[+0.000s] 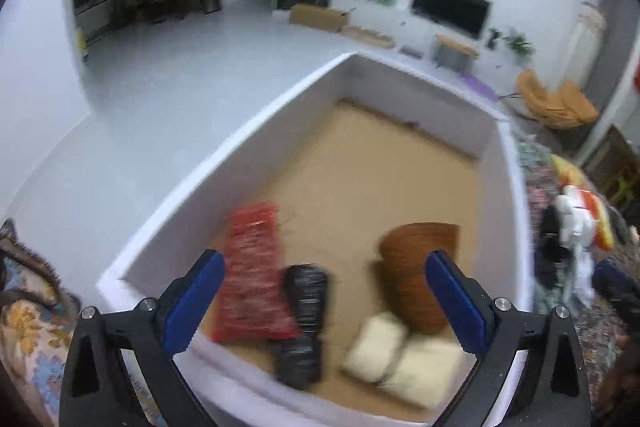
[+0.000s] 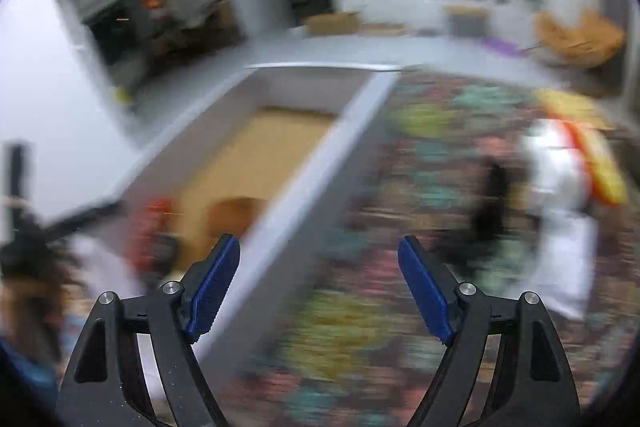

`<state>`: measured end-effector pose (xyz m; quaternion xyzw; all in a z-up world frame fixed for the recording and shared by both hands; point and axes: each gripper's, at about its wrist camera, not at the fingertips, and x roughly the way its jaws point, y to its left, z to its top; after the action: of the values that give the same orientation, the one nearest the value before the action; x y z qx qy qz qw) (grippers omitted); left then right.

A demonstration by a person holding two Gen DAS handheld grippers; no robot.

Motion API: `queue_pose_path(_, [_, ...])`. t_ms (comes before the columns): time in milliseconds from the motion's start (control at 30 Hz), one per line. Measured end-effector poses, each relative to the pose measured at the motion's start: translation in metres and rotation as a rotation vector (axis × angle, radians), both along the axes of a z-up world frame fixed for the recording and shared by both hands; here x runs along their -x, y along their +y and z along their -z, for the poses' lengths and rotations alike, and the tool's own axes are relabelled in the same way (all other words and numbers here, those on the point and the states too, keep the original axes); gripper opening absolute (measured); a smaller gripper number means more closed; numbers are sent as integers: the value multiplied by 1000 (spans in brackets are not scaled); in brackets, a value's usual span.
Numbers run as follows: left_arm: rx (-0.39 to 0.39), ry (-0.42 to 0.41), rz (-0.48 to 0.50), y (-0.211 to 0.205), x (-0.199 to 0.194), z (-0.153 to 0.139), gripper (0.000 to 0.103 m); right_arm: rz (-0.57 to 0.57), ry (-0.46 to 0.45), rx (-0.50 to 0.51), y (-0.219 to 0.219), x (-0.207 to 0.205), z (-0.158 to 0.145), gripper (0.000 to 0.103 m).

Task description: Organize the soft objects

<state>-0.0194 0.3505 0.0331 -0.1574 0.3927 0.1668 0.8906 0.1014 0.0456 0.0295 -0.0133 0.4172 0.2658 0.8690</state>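
A white box (image 1: 224, 163) with a tan floor holds several soft items: a red knit piece (image 1: 254, 279), a black rolled piece (image 1: 305, 323), a brown ribbed piece (image 1: 416, 267) and a cream folded piece (image 1: 400, 355). My left gripper (image 1: 325, 301) hangs over them, open, with nothing between its blue pads. In the blurred right wrist view my right gripper (image 2: 319, 287) is open and empty above the box's right wall (image 2: 296, 179) and the patterned cloth (image 2: 400, 227). A white and orange-yellow cloth heap (image 2: 560, 163) and a black item (image 2: 492, 203) lie on that cloth.
The patterned cloth (image 1: 560, 307) beside the box carries the white and black clothes (image 1: 572, 227). A floral cushion (image 1: 28, 323) lies at the left. Behind are a grey floor (image 1: 200, 67), a television (image 1: 450, 7) and a mustard chair (image 1: 552, 99).
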Motion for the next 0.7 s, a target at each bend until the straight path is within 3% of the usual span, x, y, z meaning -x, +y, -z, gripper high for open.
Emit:
queue_pose_path(133, [4, -48, 165, -57, -17, -17, 100, 201, -69, 152, -84, 6, 44, 84])
queue_pose_path(233, [4, -79, 315, -116, -22, -20, 100, 388, -22, 232, -162, 10, 89, 84])
queue_pose_path(367, [41, -85, 499, -202, -35, -10, 100, 571, 43, 241, -228, 6, 105, 84])
queue_pose_path(467, [69, -24, 588, -258, -46, 18, 100, 665, 61, 215, -257, -2, 105, 84])
queue_pose_path(567, [77, 56, 607, -294, -69, 60, 100, 707, 83, 231, -266, -12, 115, 84])
queue_pose_path(700, [7, 141, 592, -312, -100, 115, 100, 711, 107, 237, -271, -13, 123, 86])
